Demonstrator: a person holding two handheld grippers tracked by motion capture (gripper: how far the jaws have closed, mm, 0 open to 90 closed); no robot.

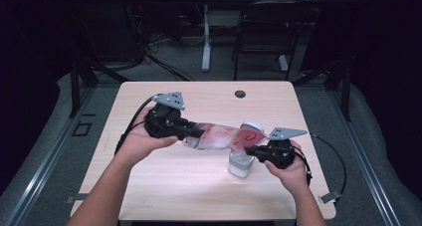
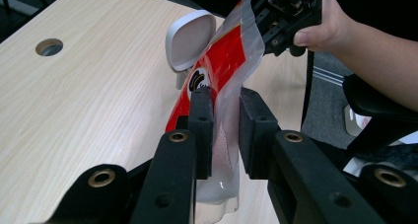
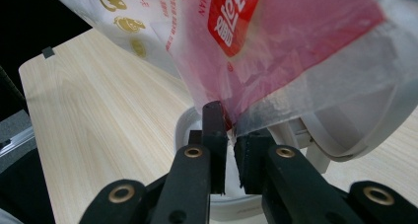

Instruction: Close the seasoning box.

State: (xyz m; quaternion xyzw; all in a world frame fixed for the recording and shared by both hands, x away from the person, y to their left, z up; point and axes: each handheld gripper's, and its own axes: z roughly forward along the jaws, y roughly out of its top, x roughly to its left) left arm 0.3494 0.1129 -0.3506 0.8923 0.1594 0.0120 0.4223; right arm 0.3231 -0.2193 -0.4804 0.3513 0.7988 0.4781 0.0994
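A clear plastic bag [image 1: 219, 136] with red and white print hangs stretched between both grippers above the table. My left gripper [image 1: 199, 133] is shut on one end of the bag [image 2: 224, 135], its pads pressing the film. The right gripper [image 1: 251, 150] is shut on the other end, a corner of the bag [image 3: 276, 51]. Below that corner stands a white container [image 1: 241, 165] with its hinged lid [image 2: 190, 39] flipped up; its rim [image 3: 185, 130] lies under the right jaws. The bag tilts down toward the container.
The light wooden table [image 1: 164, 186] has a round cable hole [image 1: 240, 94] near its far edge. A black chair [image 1: 263, 32] and a table leg [image 1: 206, 37] stand beyond. Dark floor surrounds the table.
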